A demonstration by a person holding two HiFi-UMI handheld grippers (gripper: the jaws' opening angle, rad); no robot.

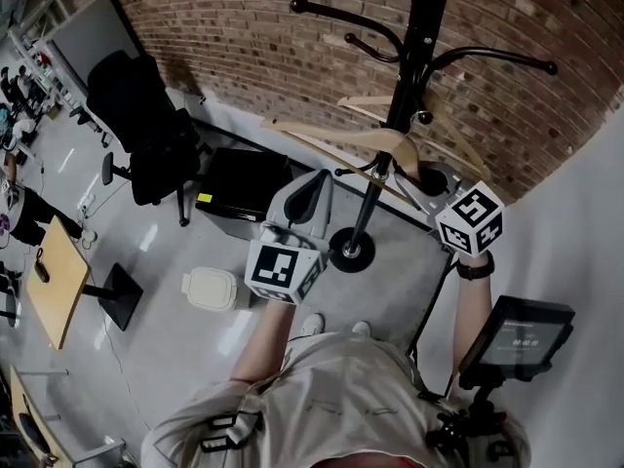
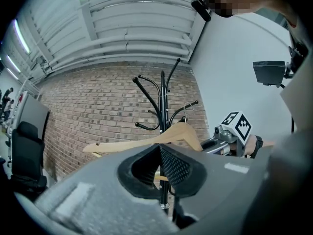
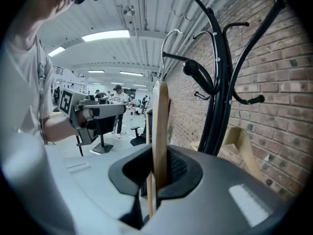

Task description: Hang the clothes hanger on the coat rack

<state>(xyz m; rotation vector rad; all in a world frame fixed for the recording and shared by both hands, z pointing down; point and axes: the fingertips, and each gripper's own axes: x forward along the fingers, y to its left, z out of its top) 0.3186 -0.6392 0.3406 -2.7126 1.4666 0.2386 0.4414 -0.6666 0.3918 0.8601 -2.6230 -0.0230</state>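
- The coat rack [image 1: 405, 76] stands before the brick wall [image 1: 244, 37]
- The hanger [image 1: 331, 136] sits in your right gripper [image 3: 160, 173], beside the rack
- The office chair [image 1: 146, 135] stands left

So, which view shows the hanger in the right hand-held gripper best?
The left gripper view: the hanger faces it broadside, hook included. The right gripper view shows the hanger edge-on; the head view, foreshortened from above.

Two hangers [image 3: 160, 126] (wooden), one coat rack [image 1: 416, 37]

From the head view, the coat rack [image 1: 408, 66] and its curved arms block 12 o'clock before the brick wall [image 1: 244, 47], an office chair [image 1: 146, 135] crowds 10 o'clock, and the floor [image 1: 166, 349] at 8 o'clock lies open.
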